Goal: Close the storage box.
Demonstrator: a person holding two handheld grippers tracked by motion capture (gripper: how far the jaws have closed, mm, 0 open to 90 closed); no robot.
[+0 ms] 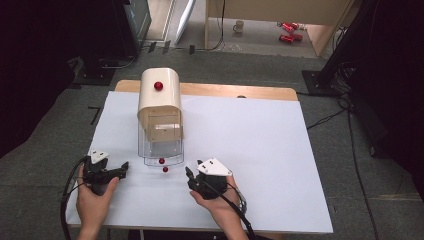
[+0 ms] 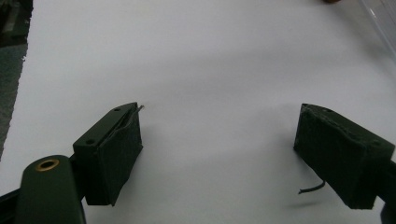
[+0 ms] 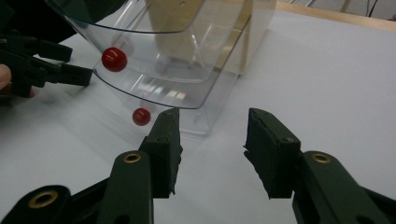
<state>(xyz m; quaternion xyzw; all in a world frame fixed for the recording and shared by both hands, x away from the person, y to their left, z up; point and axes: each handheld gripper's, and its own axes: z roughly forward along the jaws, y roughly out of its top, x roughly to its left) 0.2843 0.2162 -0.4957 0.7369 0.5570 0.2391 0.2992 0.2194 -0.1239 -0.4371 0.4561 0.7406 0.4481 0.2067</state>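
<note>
We have our right gripper [image 3: 212, 149] part open, empty, just short of the cream bread bin with clear plastic flap [image 1: 160, 117] toward the white worktop's [image 1: 260, 150] far-left corner; left gripper [image 2: 217, 154] gapes wide, empty.

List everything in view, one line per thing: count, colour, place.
Bread bin: one, cream, far left part of table.
Clear flap: one, transparent, opened down at the bin's front.
Knobs: three, red, one on the bin top, two by the flap's front edge.
Table: one, white sheet over wood.
Mug: one, white, floor beyond.
Cans: red, floor beyond; count unclear.
Left gripper: black, open, near left.
Right gripper: black, nothing between its jaws, near the flap.
</note>
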